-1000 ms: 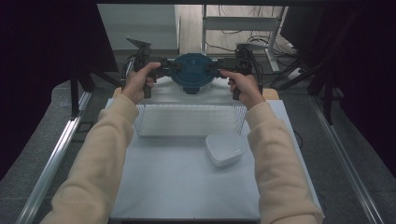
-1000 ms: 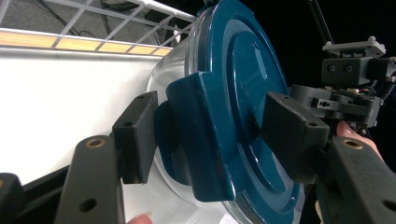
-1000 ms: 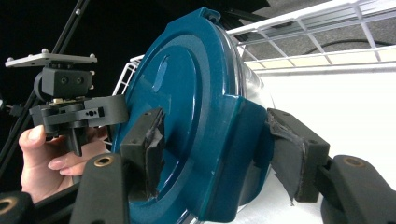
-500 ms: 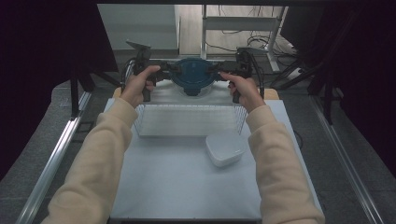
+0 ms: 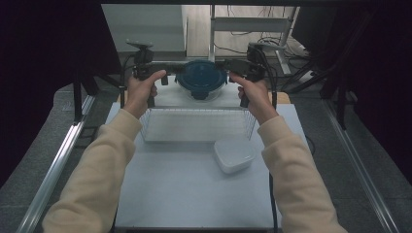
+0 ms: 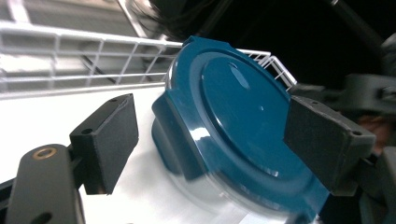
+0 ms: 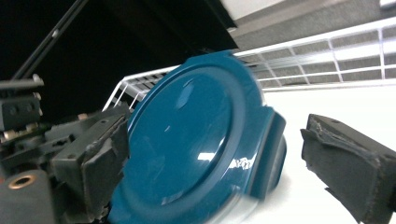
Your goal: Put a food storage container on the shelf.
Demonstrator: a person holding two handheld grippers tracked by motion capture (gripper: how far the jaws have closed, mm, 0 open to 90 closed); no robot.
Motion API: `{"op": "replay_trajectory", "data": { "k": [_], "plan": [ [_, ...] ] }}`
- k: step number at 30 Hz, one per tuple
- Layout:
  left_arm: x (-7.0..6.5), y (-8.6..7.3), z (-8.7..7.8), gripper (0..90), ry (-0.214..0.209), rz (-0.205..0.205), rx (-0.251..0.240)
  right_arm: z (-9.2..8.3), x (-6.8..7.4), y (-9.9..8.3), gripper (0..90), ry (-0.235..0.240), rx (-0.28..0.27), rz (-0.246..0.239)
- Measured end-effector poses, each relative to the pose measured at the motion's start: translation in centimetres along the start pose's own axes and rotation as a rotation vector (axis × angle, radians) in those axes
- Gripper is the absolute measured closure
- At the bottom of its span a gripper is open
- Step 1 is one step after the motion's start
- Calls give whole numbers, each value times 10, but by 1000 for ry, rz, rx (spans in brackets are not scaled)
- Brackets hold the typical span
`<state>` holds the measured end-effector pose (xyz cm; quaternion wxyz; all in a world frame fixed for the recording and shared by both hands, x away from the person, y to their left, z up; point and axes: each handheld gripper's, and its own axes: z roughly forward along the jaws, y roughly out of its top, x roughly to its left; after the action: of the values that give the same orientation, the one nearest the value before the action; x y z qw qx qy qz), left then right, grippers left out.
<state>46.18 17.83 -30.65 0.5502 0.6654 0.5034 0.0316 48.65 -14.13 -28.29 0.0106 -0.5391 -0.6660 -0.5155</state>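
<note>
A round clear container with a dark blue lid (image 5: 201, 78) stands on the white table beyond the wire basket. My left gripper (image 5: 170, 74) reaches it from the left and my right gripper (image 5: 234, 69) from the right. In the left gripper view the container (image 6: 233, 126) lies between the black jaws of the left gripper (image 6: 210, 121), with a gap at the left pad (image 6: 105, 140). In the right gripper view the lid (image 7: 196, 135) sits between the jaws of the right gripper (image 7: 217, 135), clear of the right pad (image 7: 345, 163). Both pairs of jaws have just been opening.
A white wire basket (image 5: 197, 124) stands just in front of the container, between my forearms. A small white lidded box (image 5: 234, 154) sits by the basket's near right corner. The white table top (image 5: 184, 199) runs toward me, with metal rails (image 5: 53, 170) at its sides.
Both hands have drawn slightly toward the near side, and the blue-lidded container shows a little nearer too. The basket and the white box have stayed put.
</note>
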Motion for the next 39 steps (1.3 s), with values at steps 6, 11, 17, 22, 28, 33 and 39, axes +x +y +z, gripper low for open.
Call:
{"op": "replay_trajectory", "data": {
  "k": [6,11,17,22,28,33,39],
  "plan": [
    [-13,-28,-28,179,-23,100,-7,-36,8,-27,71,-30,-17,-238],
    [-21,-63,-50,193,-19,178,6,-61,4,-59,103,-29,-36,-339],
    [-33,-118,-70,212,1,288,10,-81,-5,-112,120,-37,-26,-447],
    [-33,-164,-73,204,-21,295,68,-85,-19,-152,119,-26,9,-475],
    [-27,-200,-73,206,-5,282,101,-84,-35,-189,123,-36,29,-467],
    [-21,-228,-64,207,14,270,158,-75,-48,-224,139,-67,96,-497],
    [-12,-255,-62,210,62,290,223,-72,-56,-248,175,-68,156,-478]
  ]
}}
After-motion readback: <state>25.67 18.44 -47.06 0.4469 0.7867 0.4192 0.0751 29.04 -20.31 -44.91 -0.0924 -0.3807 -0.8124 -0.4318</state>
